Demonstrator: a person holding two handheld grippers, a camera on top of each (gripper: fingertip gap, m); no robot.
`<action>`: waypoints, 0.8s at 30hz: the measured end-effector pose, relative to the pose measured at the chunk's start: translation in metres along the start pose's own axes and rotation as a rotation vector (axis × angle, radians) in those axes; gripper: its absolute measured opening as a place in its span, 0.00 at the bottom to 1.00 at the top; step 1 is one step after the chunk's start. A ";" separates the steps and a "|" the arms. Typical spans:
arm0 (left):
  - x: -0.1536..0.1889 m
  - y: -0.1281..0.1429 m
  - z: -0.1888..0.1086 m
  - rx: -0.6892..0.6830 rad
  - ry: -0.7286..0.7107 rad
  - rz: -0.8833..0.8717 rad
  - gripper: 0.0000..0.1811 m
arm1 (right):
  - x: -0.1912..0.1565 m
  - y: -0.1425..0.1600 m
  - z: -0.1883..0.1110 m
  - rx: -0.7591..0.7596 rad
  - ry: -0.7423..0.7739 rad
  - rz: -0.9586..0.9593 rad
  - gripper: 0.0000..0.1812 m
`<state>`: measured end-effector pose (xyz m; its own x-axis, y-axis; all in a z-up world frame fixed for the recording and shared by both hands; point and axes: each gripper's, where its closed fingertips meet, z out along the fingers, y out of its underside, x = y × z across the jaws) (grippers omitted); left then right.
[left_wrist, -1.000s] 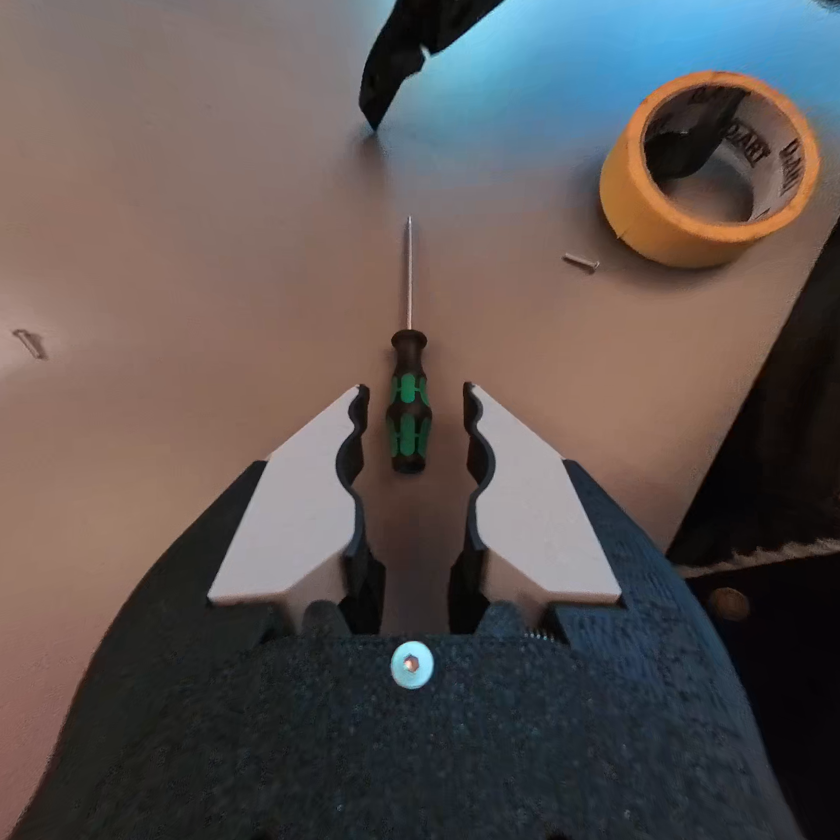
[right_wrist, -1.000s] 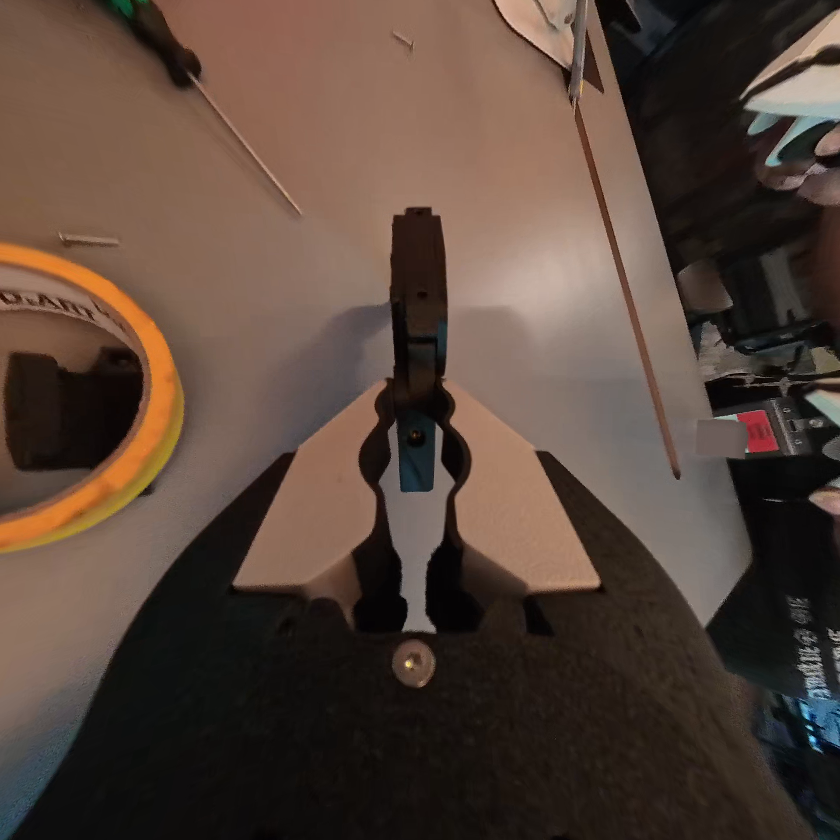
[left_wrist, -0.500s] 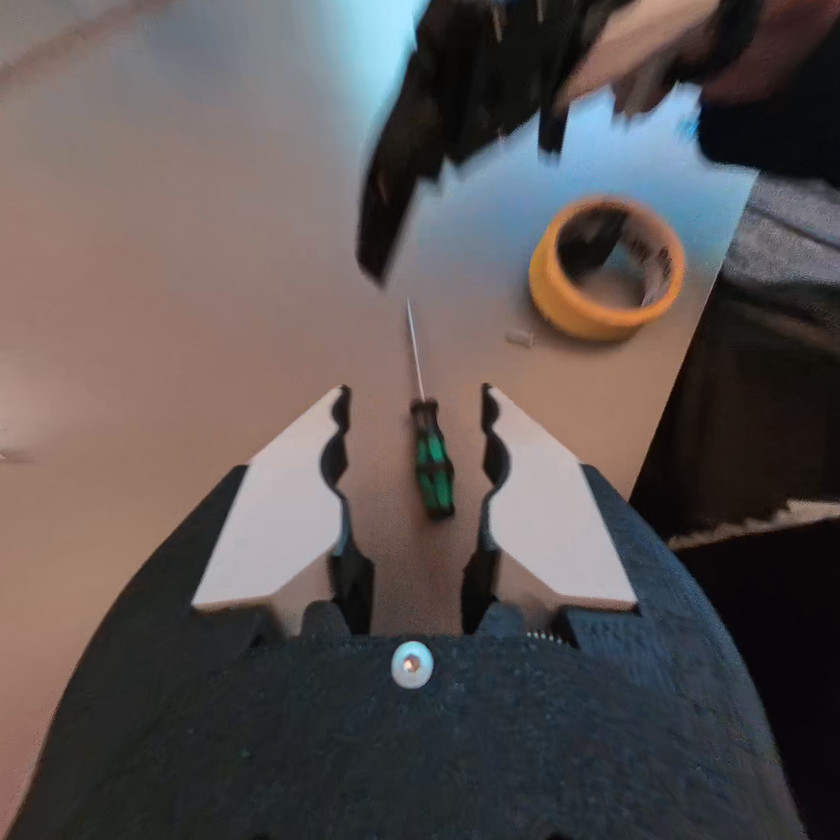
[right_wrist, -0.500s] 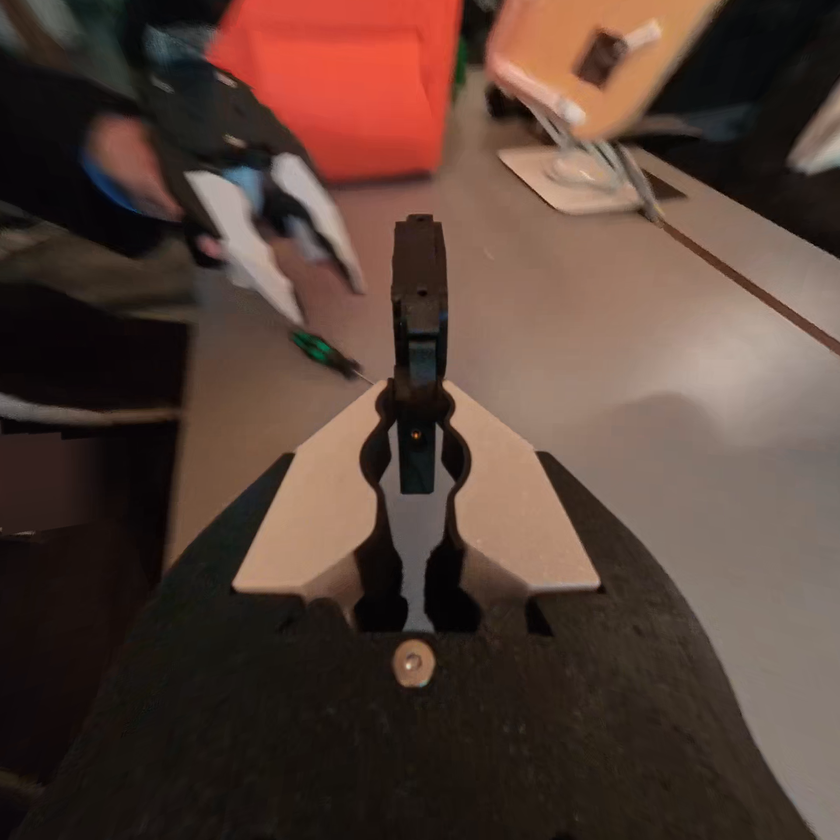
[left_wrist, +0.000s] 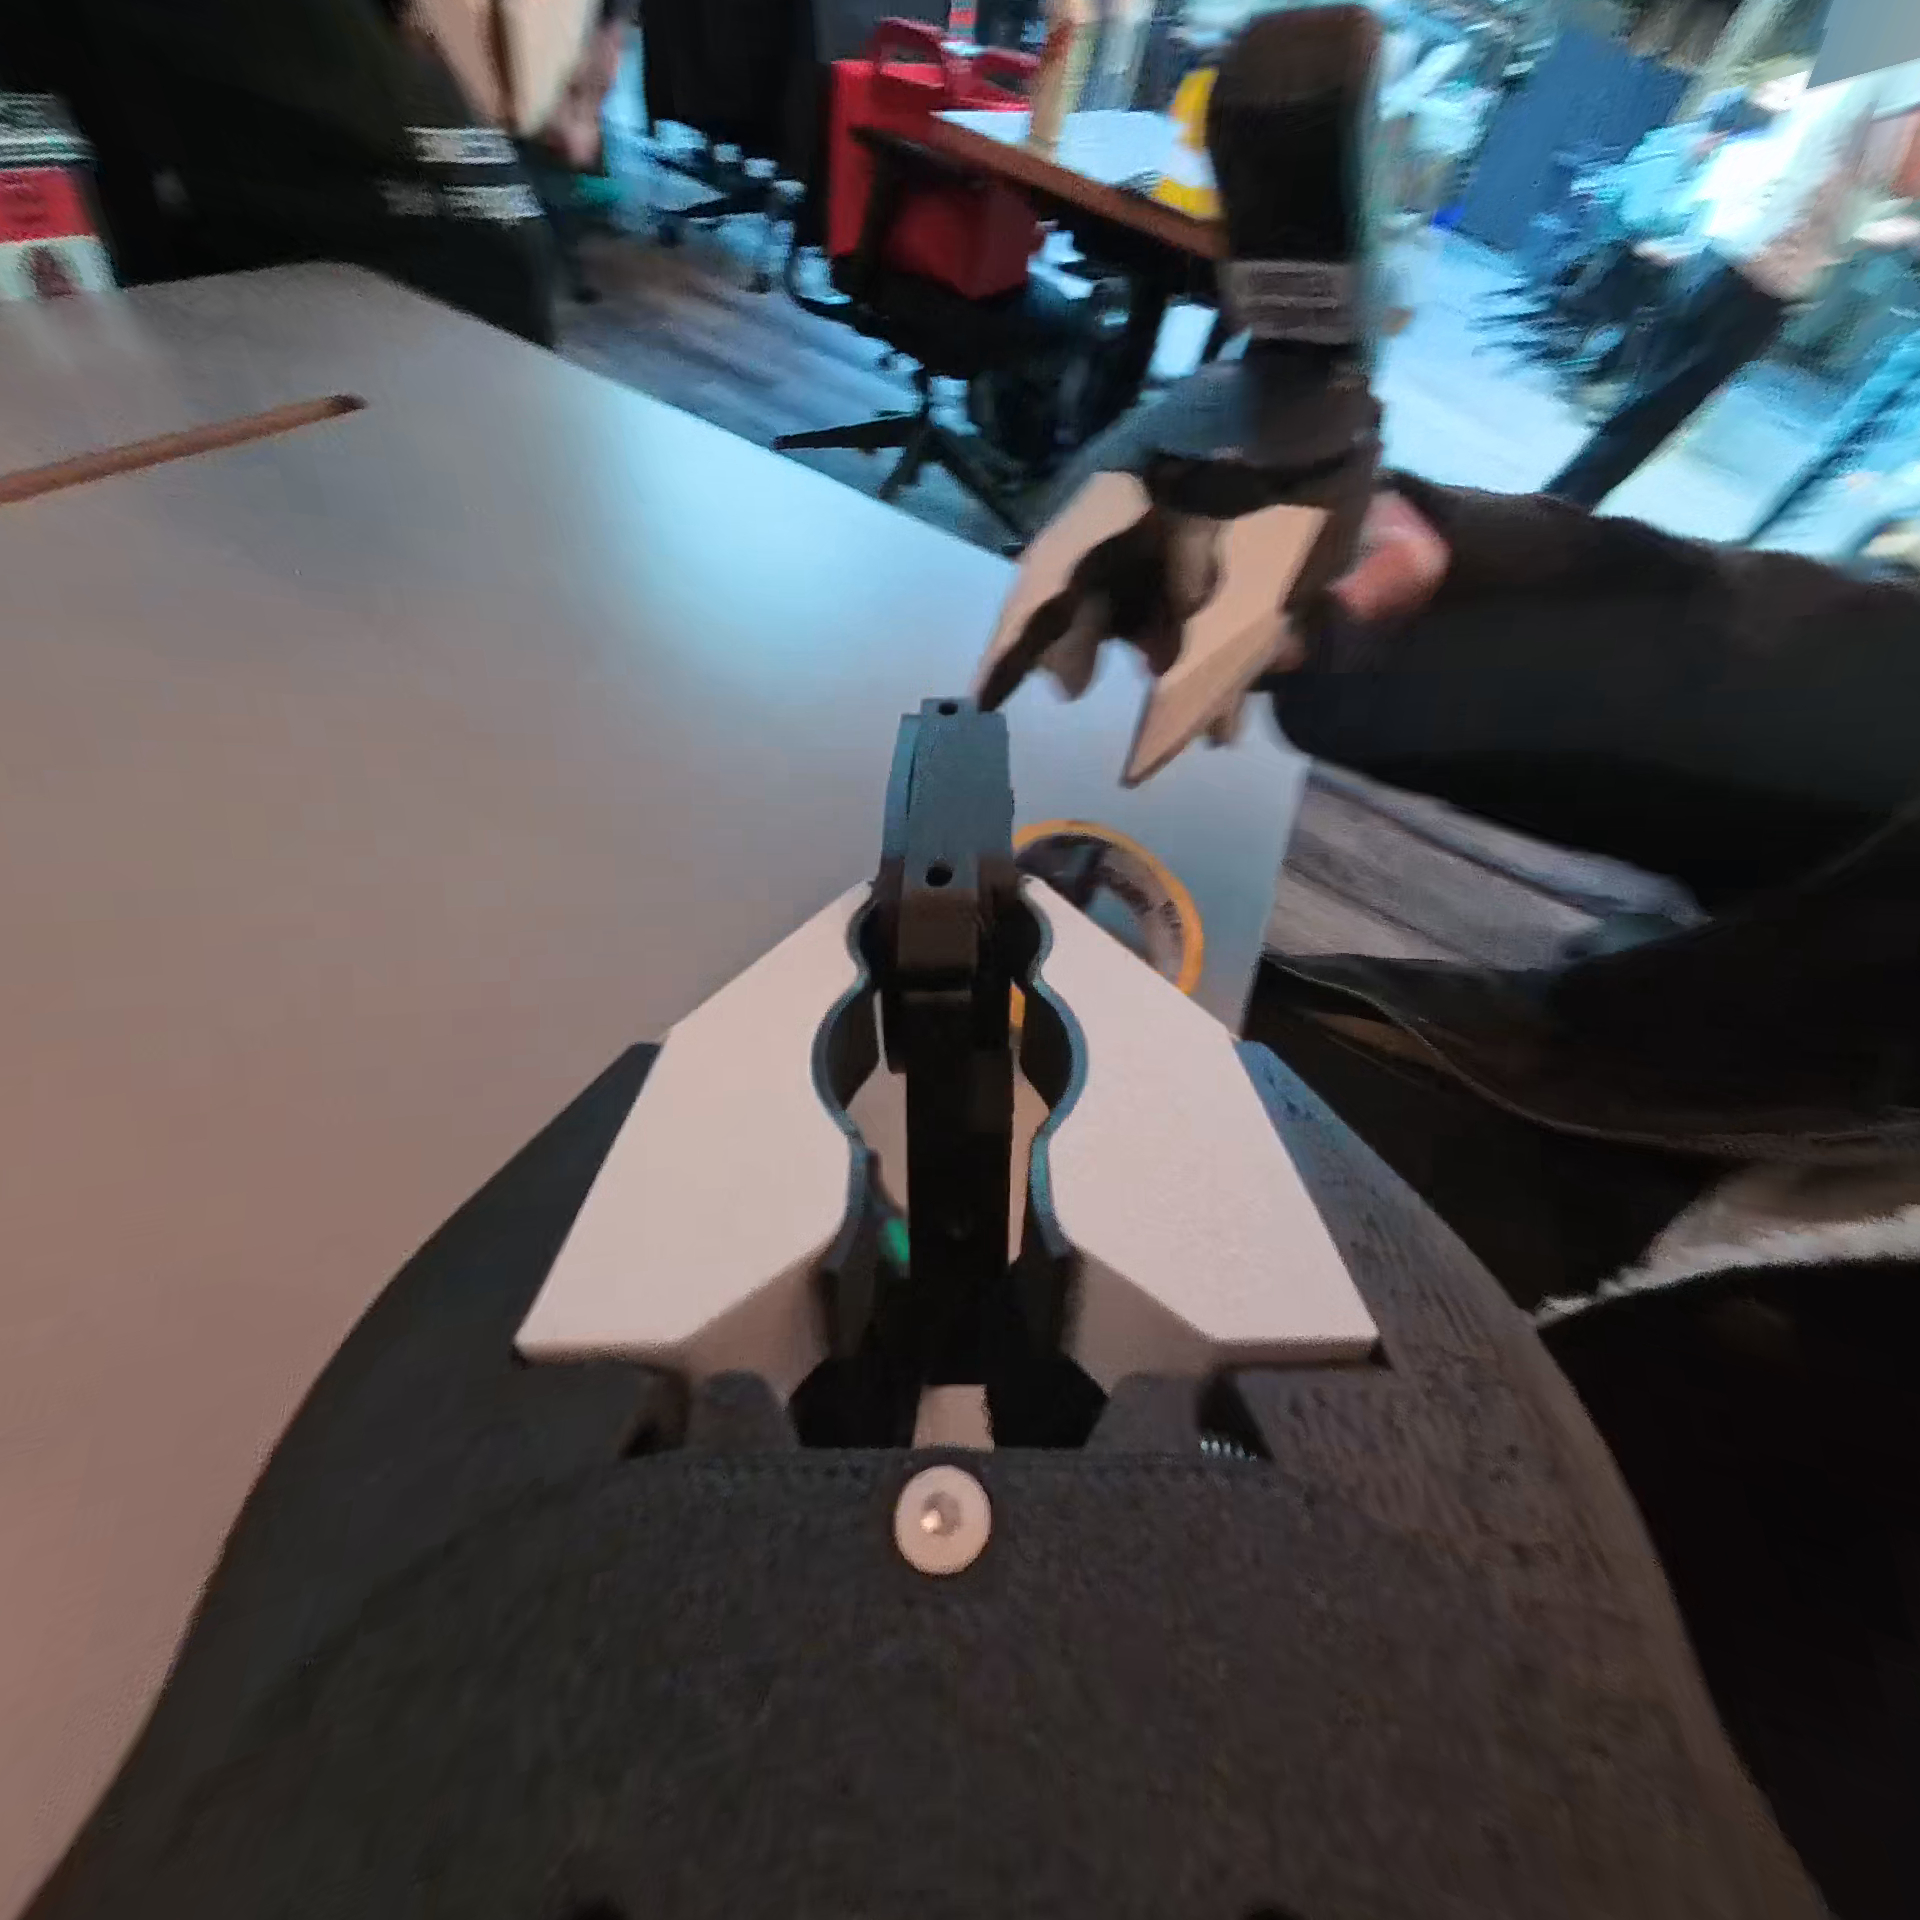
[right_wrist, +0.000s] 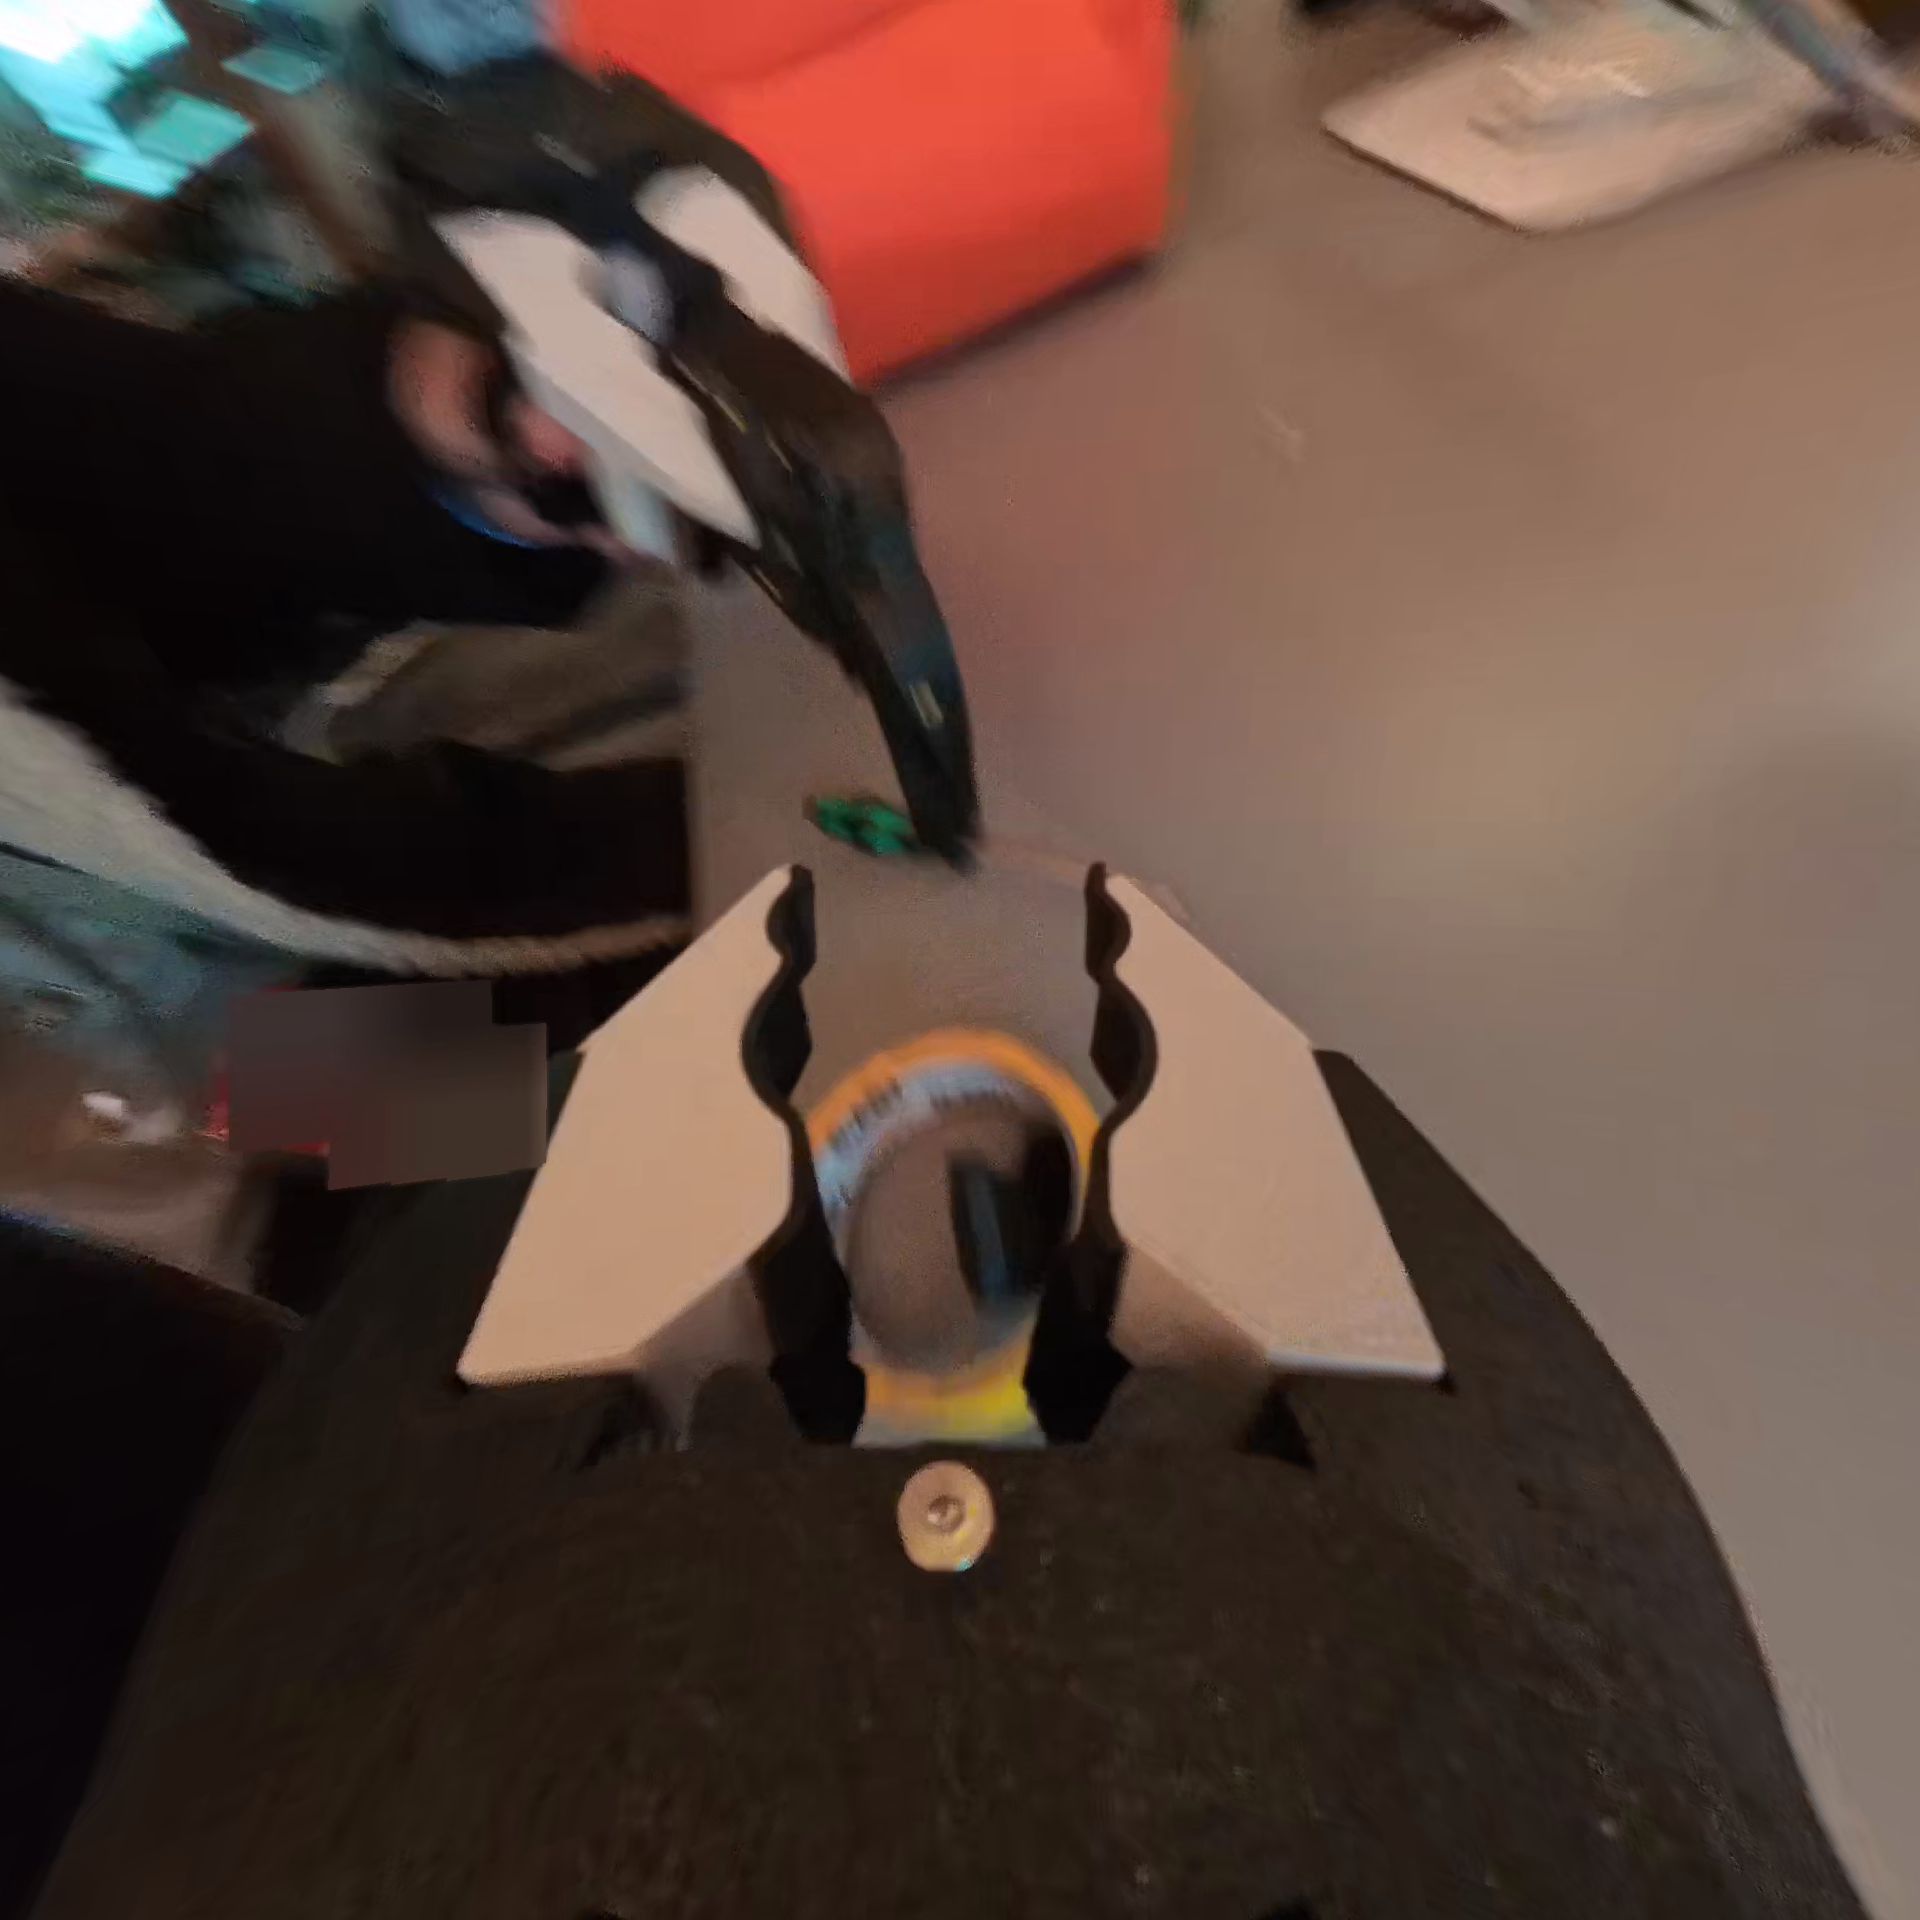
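My left gripper (left_wrist: 945, 894) is shut on a black curved plastic part (left_wrist: 951, 821) that sticks out past its fingertips, above the grey table (left_wrist: 416, 727). The right wrist view shows this part (right_wrist: 894, 644) held in the left gripper, its tip near the green-handled screwdriver (right_wrist: 862, 821) lying on the table. My right gripper (right_wrist: 945, 878) is open and empty above an orange tape roll (right_wrist: 956, 1049). In the left wrist view the right gripper (left_wrist: 1060, 738) hangs open just beyond the black part's far end. The tape roll (left_wrist: 1164, 894) lies behind the part.
A small black piece (right_wrist: 987, 1226) stands inside the tape roll. A thin wooden rod (left_wrist: 177, 447) lies at the table's far left. The table edge (left_wrist: 1278, 883) runs close on the right. An orange block (right_wrist: 883, 156), a red bag (left_wrist: 935, 208) and chairs stand beyond the table. The small black piece (right_wrist: 987, 1226) lies around 8 cm away from my right fingertips.
The black part passed from my right gripper to my left. The right jaws opened and drew back over the tape roll. The left rose from the screwdriver and shut on the part.
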<state>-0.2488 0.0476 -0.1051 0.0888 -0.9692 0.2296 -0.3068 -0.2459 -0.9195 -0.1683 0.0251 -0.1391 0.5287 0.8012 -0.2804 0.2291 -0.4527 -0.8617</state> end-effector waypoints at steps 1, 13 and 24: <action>-0.005 0.006 -0.003 -0.013 -0.084 0.013 0.12 | 0.010 0.019 -0.015 -0.050 0.115 0.026 0.31; 0.007 0.034 0.006 -0.097 -0.166 0.014 0.12 | 0.011 0.118 -0.030 -0.257 0.439 0.314 0.15; 0.005 0.049 -0.001 -0.152 -0.164 -0.040 0.12 | 0.062 0.066 -0.067 -0.236 0.656 0.385 0.04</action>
<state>-0.2647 0.0311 -0.1487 0.2524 -0.9471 0.1984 -0.4379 -0.2946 -0.8494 -0.0654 0.0187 -0.1855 0.9625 0.2106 -0.1712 0.0602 -0.7807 -0.6220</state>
